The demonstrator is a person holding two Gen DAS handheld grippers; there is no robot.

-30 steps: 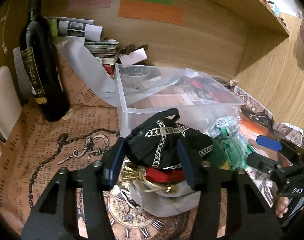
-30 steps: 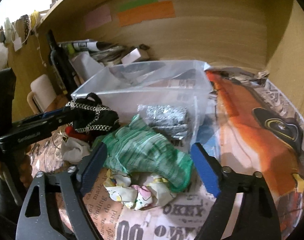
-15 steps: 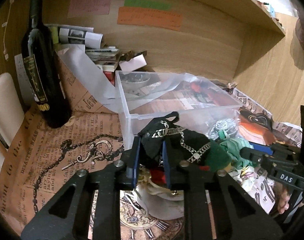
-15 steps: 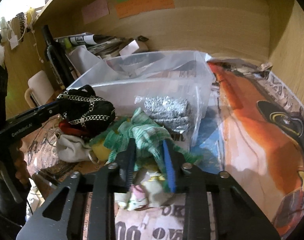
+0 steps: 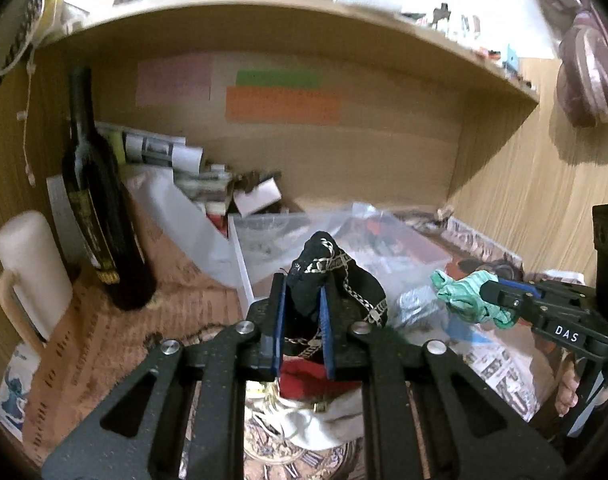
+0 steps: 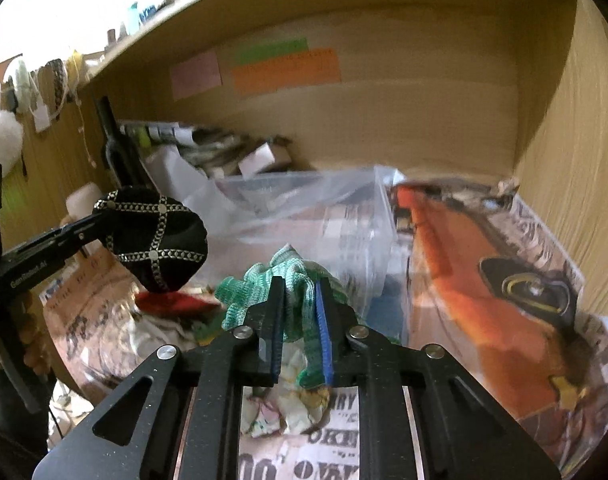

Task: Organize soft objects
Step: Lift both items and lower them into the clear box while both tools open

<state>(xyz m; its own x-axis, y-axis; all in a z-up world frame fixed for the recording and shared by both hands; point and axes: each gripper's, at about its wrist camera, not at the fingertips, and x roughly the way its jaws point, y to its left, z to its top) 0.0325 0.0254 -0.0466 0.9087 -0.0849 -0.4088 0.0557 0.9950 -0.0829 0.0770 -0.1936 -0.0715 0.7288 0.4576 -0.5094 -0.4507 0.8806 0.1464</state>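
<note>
Black chain-trimmed fabric (image 5: 323, 276) is clamped in the closed left tool (image 5: 302, 320); green knit cloth (image 6: 292, 284) is pinched in the closed right tool (image 6: 300, 328). Beyond both, a clear plastic bin (image 6: 379, 216) is seen, a dark bottle (image 5: 96, 208) leftward.

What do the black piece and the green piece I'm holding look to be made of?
Black piece: looks like matte soft fabric, crossed by shiny metal-looking chain trim. Green piece: seems a loose knit or mesh cloth, mottled green and white, bunching between the jaws.

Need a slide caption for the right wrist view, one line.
Right gripper lifts a green cloth while the left gripper raises a black chained pouch before the clear bin.
</note>
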